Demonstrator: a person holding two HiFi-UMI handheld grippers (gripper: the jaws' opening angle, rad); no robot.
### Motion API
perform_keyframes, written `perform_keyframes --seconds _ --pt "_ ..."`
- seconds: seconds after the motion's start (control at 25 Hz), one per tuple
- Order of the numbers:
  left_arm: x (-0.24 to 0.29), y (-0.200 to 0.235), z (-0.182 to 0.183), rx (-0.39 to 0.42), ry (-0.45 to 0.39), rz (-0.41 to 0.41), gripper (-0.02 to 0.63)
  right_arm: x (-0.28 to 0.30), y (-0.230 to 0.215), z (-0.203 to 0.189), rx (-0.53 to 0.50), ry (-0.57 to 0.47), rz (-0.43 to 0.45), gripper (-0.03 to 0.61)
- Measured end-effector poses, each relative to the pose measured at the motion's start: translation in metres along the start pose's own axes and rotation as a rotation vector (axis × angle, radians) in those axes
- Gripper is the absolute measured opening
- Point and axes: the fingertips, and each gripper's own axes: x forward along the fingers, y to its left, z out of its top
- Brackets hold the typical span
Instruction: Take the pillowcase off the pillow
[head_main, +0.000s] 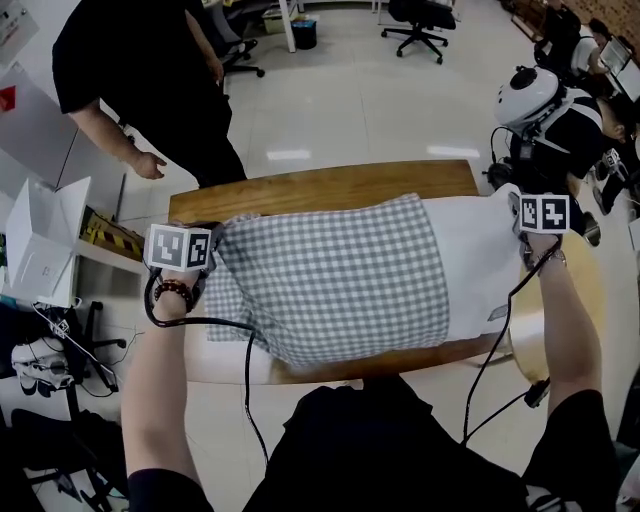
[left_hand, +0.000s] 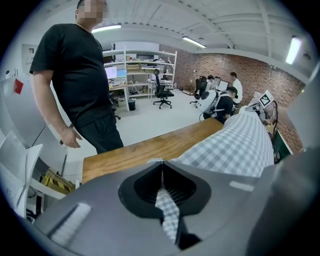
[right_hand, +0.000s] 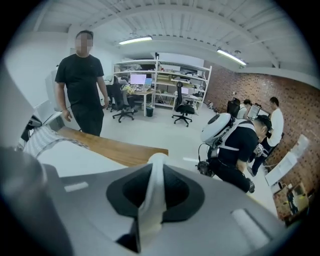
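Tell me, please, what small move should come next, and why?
Probably draw the left gripper leftward, away from the right gripper, which should hold firm. The left is shut on the checked pillowcase, the right on the white pillow, and the pillow's right end is already bare, so a steady pull may slide the case off.

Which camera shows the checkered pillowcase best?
The head view: nearly the whole checkered pillowcase shows from above. The left gripper view shows one end, pinched by the left gripper. The right gripper view catches only a sliver at its left edge.
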Motion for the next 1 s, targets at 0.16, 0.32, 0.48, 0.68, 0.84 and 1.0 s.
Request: perform_keyframes --seconds 0.16,0.32,0.48,0.68,0.84,1.0 --pt "-0.002 -0.007 0.0 0.051 -0.05 0.018 0.101 0.006 0.021 0.001 -0.06 -0.049 -0.013 0.127" --pt "-0.014 -0.028 0.016 0.082 -0.132 0.009 0.138 -0.004 0.033 0.002 -0.065 -0.104 -0.009 0.168" --pt "-0.034 -0.045 0.022 0.073 -0.21 -0.008 0.143 -0.033 0.053 0.001 -0.051 -0.163 0.007 0.175" --pt "-0.072 -0.061 0.022 0.015 -0.306 -0.022 0.143 -0.091 0.092 -0.003 -0.021 -0.246 0.033 0.175" --pt "-0.096 -0.081 0.008 -0.01 -0.351 -0.043 0.141 -0.127 0.128 -0.019 -0.008 -0.284 0.072 0.175" --pt "-0.11 -0.11 -0.013 -0.048 -0.393 -0.055 0.141 -0.151 0.149 -0.046 0.008 -0.304 0.112 0.175"
